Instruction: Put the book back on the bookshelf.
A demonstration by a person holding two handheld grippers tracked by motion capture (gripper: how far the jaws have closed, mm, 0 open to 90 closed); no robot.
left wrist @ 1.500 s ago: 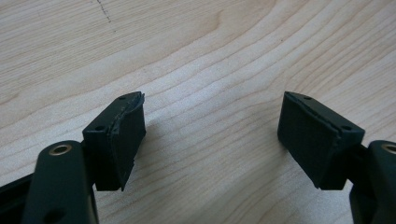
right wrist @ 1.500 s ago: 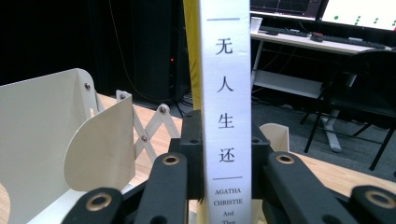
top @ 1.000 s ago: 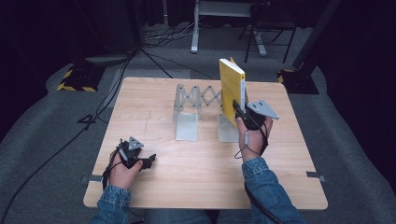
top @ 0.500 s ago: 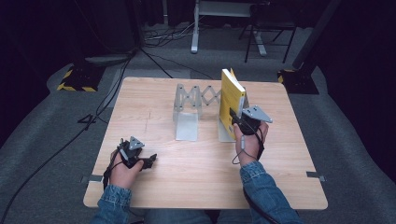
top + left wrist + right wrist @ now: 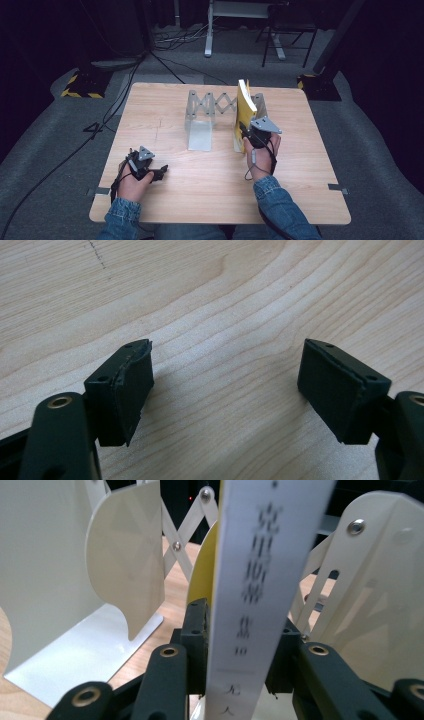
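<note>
High view: at a wooden table point(image 5: 165, 115), a person's right gripper point(image 5: 248, 137) holds a yellow book point(image 5: 245, 102) upright at the right end of a metal accordion book rack point(image 5: 212, 107), while the left gripper point(image 5: 159, 173) rests on the tabletop near the front left edge, well apart from the rack. Left gripper view: the two black pads point(image 5: 125, 390) stand wide apart over bare wood grain, nothing between them. Right gripper view: the jaws are clamped on the book's white spine point(image 5: 255, 580), which rises upright straight ahead with blurred printed characters running down it; pale rack dividers point(image 5: 125, 555) flank it on both sides, and the rack's base plate point(image 5: 85, 655) lies on the table to the left. The step in hand appears to be seating the book in a slot of the rack. The next move likely calls for lowering it until it stands on the table between the dividers, then letting go without tipping it.
</note>
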